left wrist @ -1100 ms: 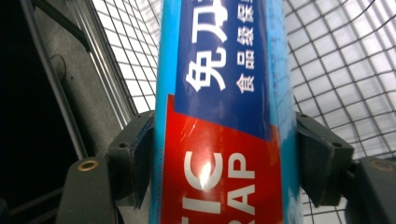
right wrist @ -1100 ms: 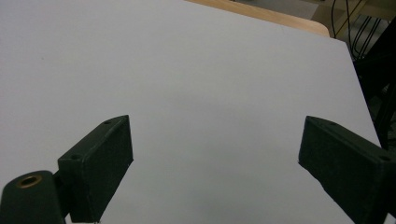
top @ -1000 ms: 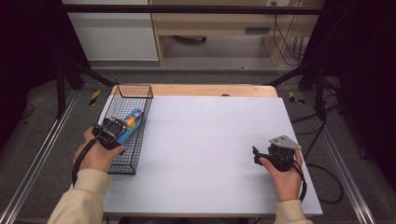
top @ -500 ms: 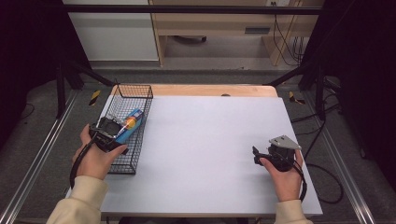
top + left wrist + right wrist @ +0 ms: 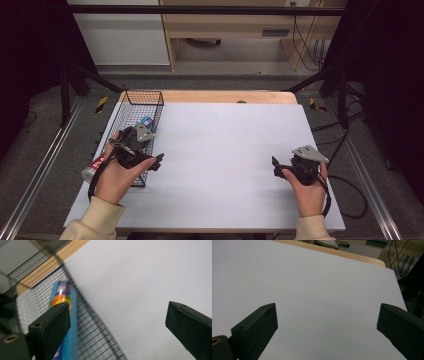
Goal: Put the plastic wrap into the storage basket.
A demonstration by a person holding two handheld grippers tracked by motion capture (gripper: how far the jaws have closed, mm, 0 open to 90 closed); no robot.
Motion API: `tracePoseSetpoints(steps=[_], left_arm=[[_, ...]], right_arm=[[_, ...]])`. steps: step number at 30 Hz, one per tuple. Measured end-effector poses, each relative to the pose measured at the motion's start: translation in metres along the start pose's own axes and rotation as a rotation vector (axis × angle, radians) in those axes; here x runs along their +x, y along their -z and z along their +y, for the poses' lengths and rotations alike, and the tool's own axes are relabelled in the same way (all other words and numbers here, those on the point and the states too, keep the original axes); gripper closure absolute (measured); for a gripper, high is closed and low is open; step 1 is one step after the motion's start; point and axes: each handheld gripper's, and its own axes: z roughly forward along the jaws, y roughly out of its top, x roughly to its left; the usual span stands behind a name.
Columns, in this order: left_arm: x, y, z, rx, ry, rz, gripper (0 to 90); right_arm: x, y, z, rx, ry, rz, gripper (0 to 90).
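**Tube lies in the wire basket, both claws released**

A black wire basket (image 5: 131, 134) stands along the left edge of the white surface (image 5: 220, 150), its long side running away from the person. Inside it lies a blue tube (image 5: 65, 315) with an orange and yellow patch; in the high view its blue end (image 5: 146, 121) shows through the mesh in the far half of the basket, and a red and white end (image 5: 95, 167) shows at the basket's near left side beside the person's hand. In the left claw view the tube lies lengthwise along the basket floor, blurred, passing behind the left-hand jaw.

The left claw (image 5: 155, 162) hangs over the near end of the basket, tips out past its right wall above the surface. Its jaws have just been opening and stand wide apart, with nothing between them; the tube is free of the pads and rests in the basket.

The right claw (image 5: 276, 167) sits low over the right part of the surface, well apart from the basket, pointing left. Its jaws have also just been opening and stand spread, with bare white surface between them.

A strip of wooden tabletop (image 5: 225, 97) shows beyond the far edge of the white sheet.
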Motion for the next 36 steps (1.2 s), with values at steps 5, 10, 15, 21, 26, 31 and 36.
tracePoseSetpoints(steps=[5,10,15,21,26,31,36], left_arm=[[-0.009,0.001,0.007,-0.058,-0.015,-0.049,5.1],[-0.017,0.003,0.013,-0.099,-0.031,-0.072,5.1],[-0.031,0.001,0.019,-0.147,-0.063,-0.111,5.1],[-0.041,-0.003,0.024,-0.186,-0.060,-0.145,5.3],[-0.049,-0.009,0.026,-0.223,-0.056,-0.193,5.2],[-0.060,-0.023,0.026,-0.266,-0.047,-0.274,4.7],[-0.066,-0.034,0.026,-0.278,-0.035,-0.316,4.6]], right_arm=[[0.004,0.003,0.000,-0.005,0.017,-0.001,3.6],[0.006,0.008,-0.001,-0.009,0.024,-0.006,3.6],[0.008,0.014,-0.002,-0.015,0.030,-0.008,3.6],[0.006,0.017,-0.004,-0.009,0.034,-0.011,3.6],[0.004,0.020,-0.006,-0.011,0.037,-0.015,3.6],[0.004,0.023,-0.008,-0.009,0.042,-0.011,3.6],[0.004,0.024,-0.009,-0.005,0.046,-0.010,3.7]])
